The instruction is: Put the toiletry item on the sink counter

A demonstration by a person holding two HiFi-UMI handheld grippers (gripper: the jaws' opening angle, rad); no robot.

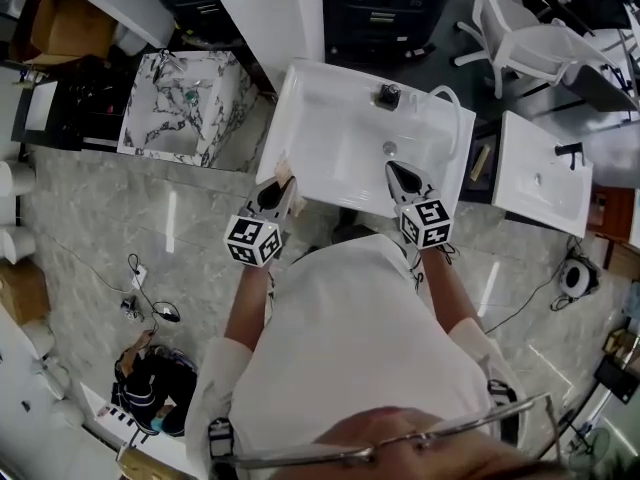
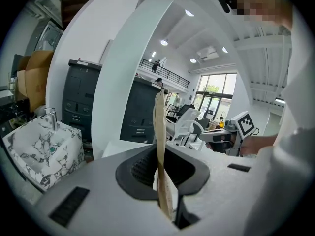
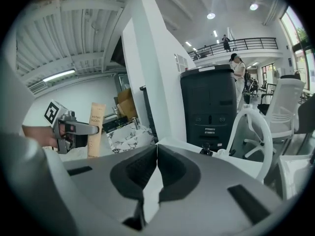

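1. Toothbrush box [image 2: 158, 117]: a flat tan carton clamped near its lower end in the left gripper [image 1: 272, 196]. Most of its length stands free above the jaws. In the head view it is over the front left corner of the white sink [image 1: 300, 98] and does not appear to rest on anything.
2. Grip: the left jaws are closed on the carton's two broad faces. The carton looks thin and light, so it may pivot between the pads if swung quickly. Move it slowly.
3. Target: aim for a flat part of the sink's rim. The strip along the left edge is nearest, and the ledge by the faucet [image 1: 388, 95] looks broader. Avoid the sloped basin, where the carton would likely slide toward the drain [image 1: 389, 148].
4. Placement: tilt the carton down so that a broad face meets the rim. Set on end, a carton this thin would probably topple. Open the jaws only once the surface bears its weight, then lift straight away so the pads do not drag it.
5. Right gripper [image 3: 157, 149]: the jaws are closed together with nothing between them, and it hovers over the front right of the basin. Hold it clear, or use it to steady the carton if it slips.
6. Surroundings: a marble sink [image 1: 180, 108] stands as a separate unit to the left. It is judged not to be the target.
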